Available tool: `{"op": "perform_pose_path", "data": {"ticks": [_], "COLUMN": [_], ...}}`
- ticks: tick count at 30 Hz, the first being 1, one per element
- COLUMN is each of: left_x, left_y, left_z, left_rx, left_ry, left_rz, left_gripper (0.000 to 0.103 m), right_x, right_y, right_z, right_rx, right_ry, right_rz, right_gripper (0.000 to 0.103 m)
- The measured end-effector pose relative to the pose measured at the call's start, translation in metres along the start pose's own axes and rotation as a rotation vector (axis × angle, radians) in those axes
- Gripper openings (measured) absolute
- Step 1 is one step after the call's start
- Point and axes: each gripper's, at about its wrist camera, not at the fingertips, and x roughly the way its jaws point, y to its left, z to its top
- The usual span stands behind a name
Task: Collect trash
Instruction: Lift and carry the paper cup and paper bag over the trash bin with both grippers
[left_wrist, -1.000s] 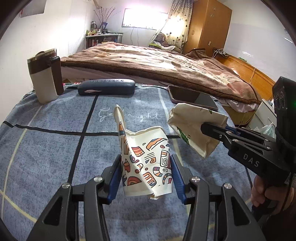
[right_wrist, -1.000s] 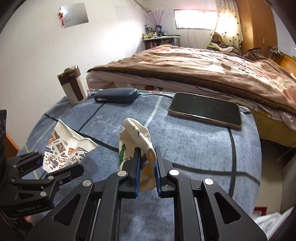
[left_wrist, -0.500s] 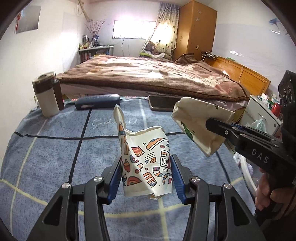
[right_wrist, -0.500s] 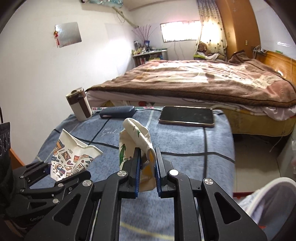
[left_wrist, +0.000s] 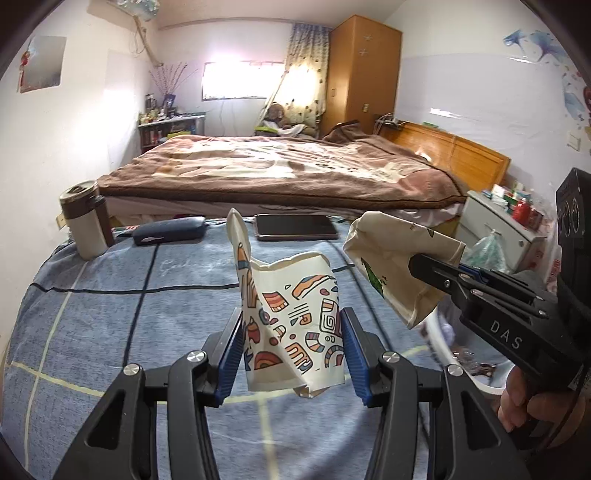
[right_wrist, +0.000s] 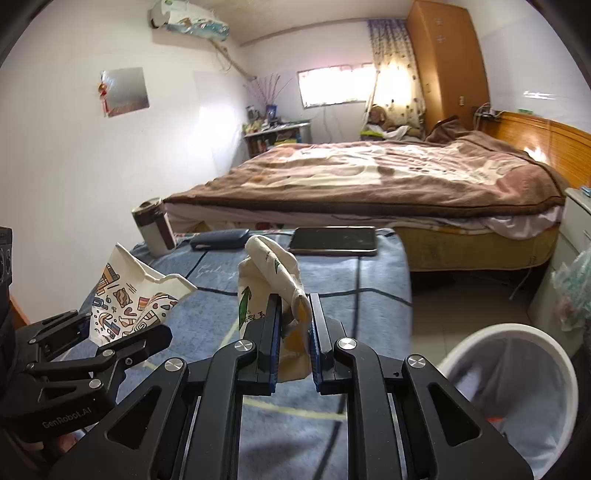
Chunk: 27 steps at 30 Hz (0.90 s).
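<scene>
A crushed paper cup with a colourful pattern (left_wrist: 295, 325) is held above the blue cloth-covered table (left_wrist: 110, 317); my left gripper (left_wrist: 293, 347) is shut on it, blue pads pressing both sides. In the right wrist view the same patterned cup (right_wrist: 129, 295) shows at the left. A crumpled cream paper cup with a green mark (right_wrist: 273, 284) is pinched flat in my right gripper (right_wrist: 294, 325), which is shut on it; this cream cup (left_wrist: 391, 266) hangs at the right of the left wrist view. A white bin (right_wrist: 517, 373) with a liner stands on the floor at the lower right.
On the table's far side stand a brown-and-white thermos (left_wrist: 86, 221), a dark glasses case (left_wrist: 170, 229) and a phone (left_wrist: 295, 227). Behind lies a bed with a brown blanket (left_wrist: 280, 166). A white nightstand (left_wrist: 498, 225) is at the right.
Both grippers have lifted away from the table and pulled back toward the right, each still gripping its cup. The white bin has come into the right wrist view.
</scene>
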Motion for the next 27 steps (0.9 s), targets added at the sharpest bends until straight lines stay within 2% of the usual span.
{"op": "perform_pose_path", "data": {"ticks": [12,21,27], "left_x": [-0.012,-0.005,0.007], "left_y": [-0.059,-0.112,-0.146], "left_z": [-0.003,-0.009,-0.014], "left_rx": [0.079,0.144,0.171], "left_ry": [-0.026,-0.004,0.026], "left_rz": [-0.092,-0.175,-0.225], "left_gripper": [0.052,0.052,0.053], "right_x": [-0.041,-0.066,-0.076], "right_y": [-0.032,-0.057,-0.08], "right_z": [-0.01,-0.023,-0.034], "right_rx": [0.051,0.092,0.126], "right_ry": [-0.053,-0.072,-0.053], "right_rz": [-0.136,-0.229,-0.308], "right_gripper": [0.016,0.016,0.016]}}
